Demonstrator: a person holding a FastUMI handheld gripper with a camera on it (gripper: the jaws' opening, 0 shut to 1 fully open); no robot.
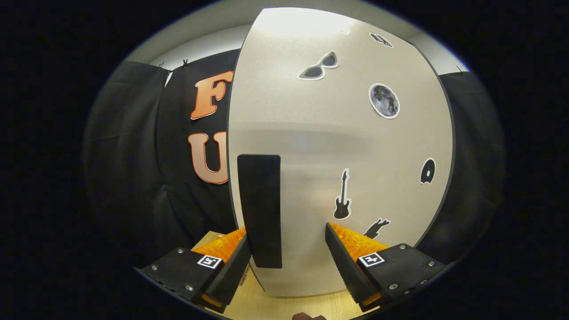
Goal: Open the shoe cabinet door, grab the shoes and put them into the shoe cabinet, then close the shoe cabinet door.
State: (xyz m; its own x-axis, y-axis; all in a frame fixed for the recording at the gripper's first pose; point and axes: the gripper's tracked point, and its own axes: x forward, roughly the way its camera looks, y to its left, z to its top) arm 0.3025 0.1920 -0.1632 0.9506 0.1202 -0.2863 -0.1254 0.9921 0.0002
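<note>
Both fingers [342, 262] of the tool [286, 262] sit at the bottom of the gripper view, spread apart with a wide gap between their black toothed inner faces, so the tool is open and grips nothing. Just ahead of them stands the shoe cabinet door [338, 146], a pale grey panel with a thin dark edge, which faces the camera squarely. A black vertical handle [260, 209] is mounted near the door's left edge; its lower end reaches down just inside the left finger, and it lies off-centre in the gap, close to that finger and well apart from the right one. Whether the left finger touches the handle cannot be told. Several stickers mark the door: sunglasses [318, 68], a moon [384, 101], a guitar [342, 195] and a disc [427, 171]. A strip of light wooden floor [293, 306] shows below the door and between the fingers. As a judgement, the task is at its first step or its last: the door appears closed and the fingers are lined up on the handle. The shoes are not visible, so whether they are already stored inside cannot be determined. If they are not, opening, loading and closing all remain.
</note>
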